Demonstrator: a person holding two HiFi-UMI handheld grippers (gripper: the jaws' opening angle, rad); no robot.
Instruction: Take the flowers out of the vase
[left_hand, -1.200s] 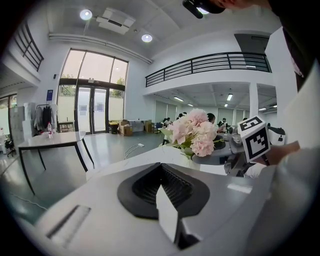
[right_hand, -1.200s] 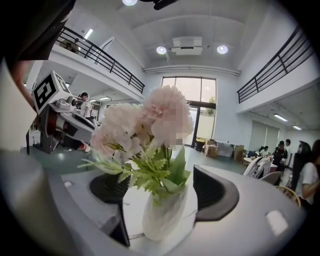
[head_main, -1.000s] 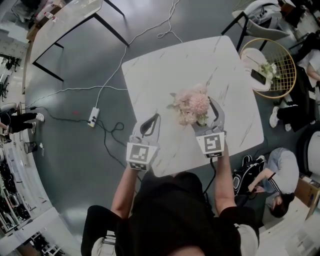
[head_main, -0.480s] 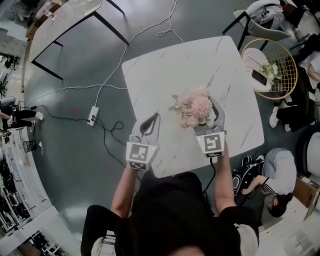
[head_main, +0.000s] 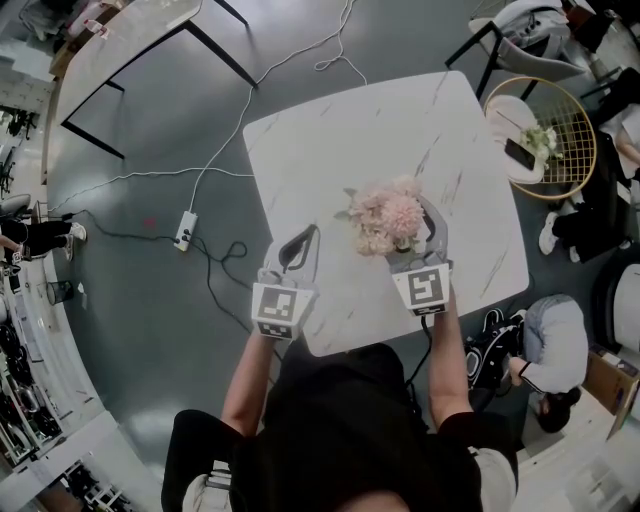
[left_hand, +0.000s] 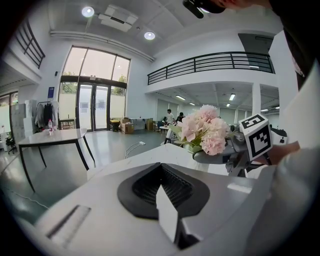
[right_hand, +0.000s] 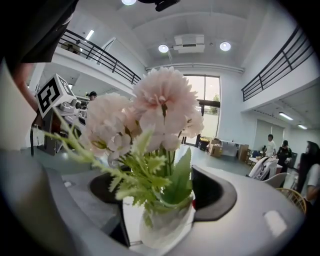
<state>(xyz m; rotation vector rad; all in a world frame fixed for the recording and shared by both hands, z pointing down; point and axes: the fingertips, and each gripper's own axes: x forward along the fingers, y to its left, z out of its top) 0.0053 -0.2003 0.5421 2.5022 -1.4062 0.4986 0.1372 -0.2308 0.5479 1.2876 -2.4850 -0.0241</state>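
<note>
Floor to the left of the marble table (head_main: 330, 150) carries a power strip (head_main: 187, 232) and its trailing cable. Over the table's near edge the left gripper (head_main: 298, 245) hovers with its jaws pressed together at the tips and nothing between them. To its right, near but apart, stands the bunch of pink flowers (head_main: 385, 215), not yet out of the clear glass vase (right_hand: 167, 227), which the blooms hide from the head view. The right gripper (head_main: 412, 240) has its jaws spread wide to either side of the vase's body. In its own view one pad sits at the glass, while a sliver of tabletop shows on the other side, so the vase looks bracketed rather than firmly clamped. Further right, off the table, is a gold wire side table (head_main: 585, 150), and a seated person (head_main: 545, 345) is near the table's corner. The stems run upright, so the pull most likely goes straight up along them. Since the right gripper is already down at the vase, the left one is the free one. It would have to open, travel rightward toward the leafy stems (right_hand: 150, 185) above the vase mouth, and close there while the right steadies the glass.
</note>
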